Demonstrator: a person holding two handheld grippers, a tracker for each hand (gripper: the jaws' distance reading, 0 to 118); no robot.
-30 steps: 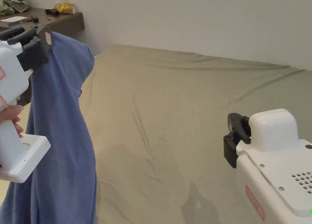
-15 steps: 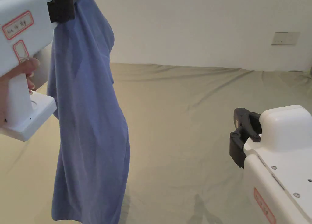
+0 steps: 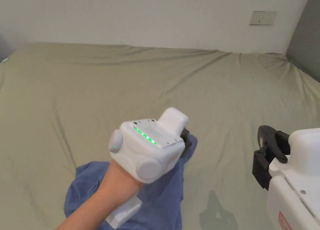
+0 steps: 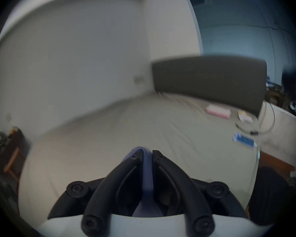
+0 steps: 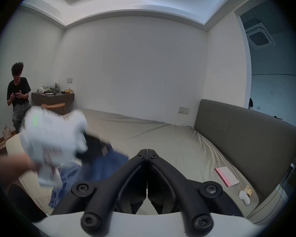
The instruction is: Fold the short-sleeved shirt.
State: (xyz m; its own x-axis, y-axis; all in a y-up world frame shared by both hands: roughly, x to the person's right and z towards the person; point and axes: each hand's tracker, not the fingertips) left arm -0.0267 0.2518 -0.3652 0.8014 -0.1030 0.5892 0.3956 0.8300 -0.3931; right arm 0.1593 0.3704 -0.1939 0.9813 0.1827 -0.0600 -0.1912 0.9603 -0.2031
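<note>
**Shirt brought down onto the bed**

A second ago I had the blue shirt [image 3: 162, 205] hanging high at the frame's upper left; now it lies bunched on the bed sheet [image 3: 131, 83] at lower centre of the head view. My left gripper [image 4: 146, 157] pinches a fold of it between both jaws. My right gripper [image 5: 147, 152] sits pressed together on nothing, at lower right. I judge spreading comes next. The sheet is open toward the upper frame; a dark headboard [image 5: 246, 129] bounds the right edge, with a pink box [image 5: 226, 175] near it.
</note>
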